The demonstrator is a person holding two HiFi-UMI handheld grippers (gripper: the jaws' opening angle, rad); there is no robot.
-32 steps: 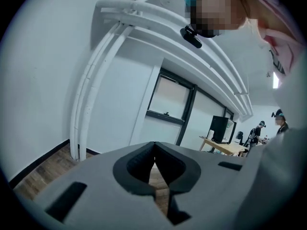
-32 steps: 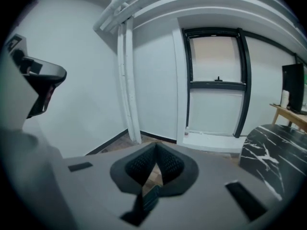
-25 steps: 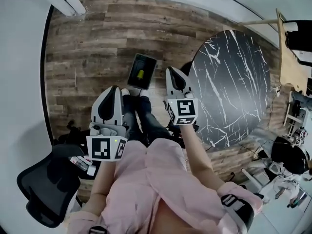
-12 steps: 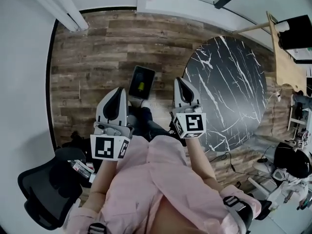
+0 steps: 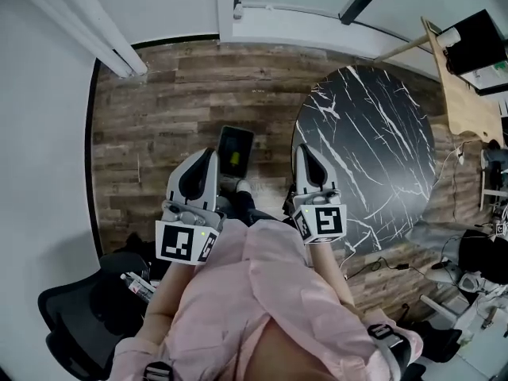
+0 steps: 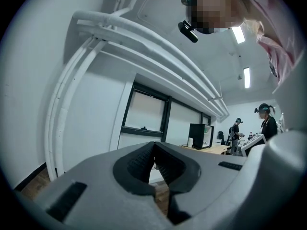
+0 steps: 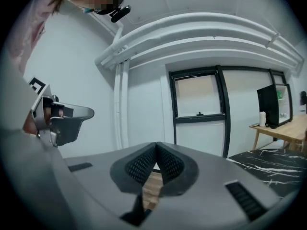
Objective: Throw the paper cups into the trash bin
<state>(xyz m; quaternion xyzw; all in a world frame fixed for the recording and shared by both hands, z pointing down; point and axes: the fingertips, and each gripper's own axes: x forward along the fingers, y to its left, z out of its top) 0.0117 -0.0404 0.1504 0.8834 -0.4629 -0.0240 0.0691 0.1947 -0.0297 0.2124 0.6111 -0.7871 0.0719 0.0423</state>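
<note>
The trash bin (image 5: 236, 136), a dark rectangular box, stands open on the wooden floor (image 5: 151, 117). A yellowish thing (image 5: 230, 162) lies inside it, too small to tell whether it is a paper cup. In the head view the left hand-held gripper (image 5: 208, 157) is held just left of the bin, its tip overlapping the bin's left edge. The right hand-held gripper (image 5: 302, 151) is on the bin's right, a little farther from it. Both point the same way, with the bin between them.

The left gripper view shows the left hand-held gripper (image 6: 154, 143) with its ribbed pads pressed together at the tip and nothing between them. The right hand-held gripper (image 7: 156, 145) is likewise pressed together and empty.

The round black marble bench (image 5: 373, 149) stands to the right of the bin, beyond the right hand-held gripper. The person's shoe (image 5: 240, 186) is on the floor just at the bin's near side. A black office chair (image 5: 79, 332) stands well apart from the bin, to its near left, behind the person's pink sleeve (image 5: 171, 308)
</note>
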